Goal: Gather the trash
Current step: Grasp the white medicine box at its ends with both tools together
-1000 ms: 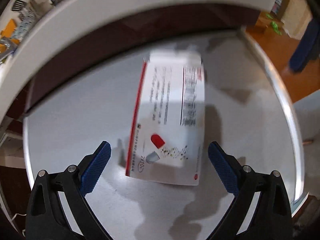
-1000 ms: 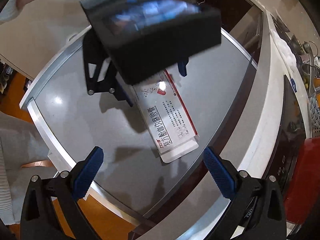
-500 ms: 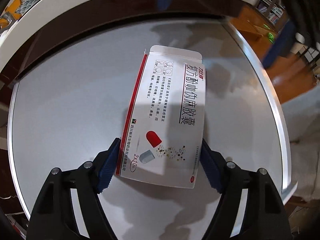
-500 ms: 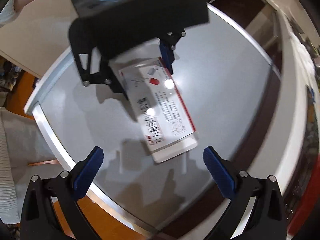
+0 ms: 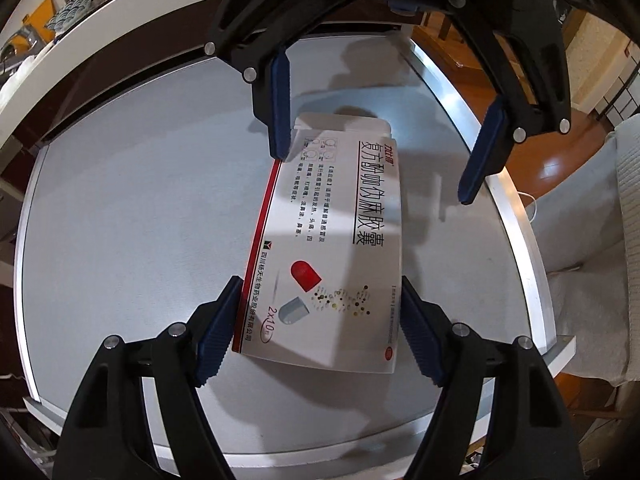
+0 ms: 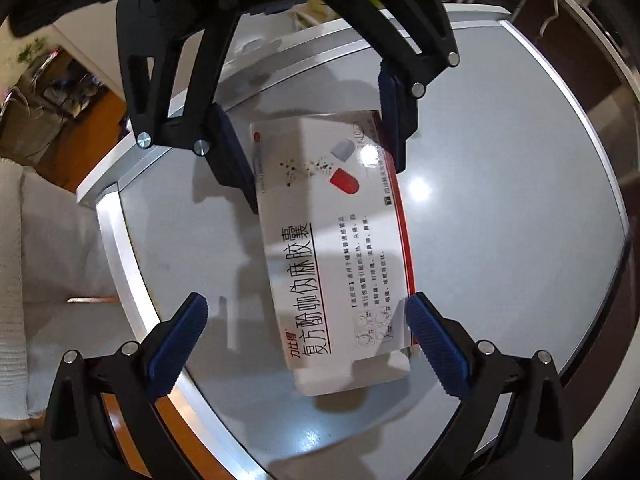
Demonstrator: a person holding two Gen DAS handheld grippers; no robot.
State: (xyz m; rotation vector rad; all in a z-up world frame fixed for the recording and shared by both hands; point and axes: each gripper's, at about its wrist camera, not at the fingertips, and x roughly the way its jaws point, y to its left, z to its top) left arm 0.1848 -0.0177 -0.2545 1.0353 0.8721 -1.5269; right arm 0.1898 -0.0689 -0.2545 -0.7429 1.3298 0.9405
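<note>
Left wrist view: left tool (image 5: 320, 312) clenched on the short end of the medicine box (image 5: 332, 240), blue pads (image 5: 218, 324) pressing both long sides. Box lies flat mid-desk (image 5: 120, 220), nearer the metal-trimmed edge. Right tool (image 6: 306, 340) faces it from the far end, released, jaws straddling the flap end, one pad touching the box's red-striped side. Risk, as I judge it: thin empty carton could buckle or twist out under squeeze; right tool closing off-centre might knock it askew. Both tools tilted steeply downward, opposed.
</note>
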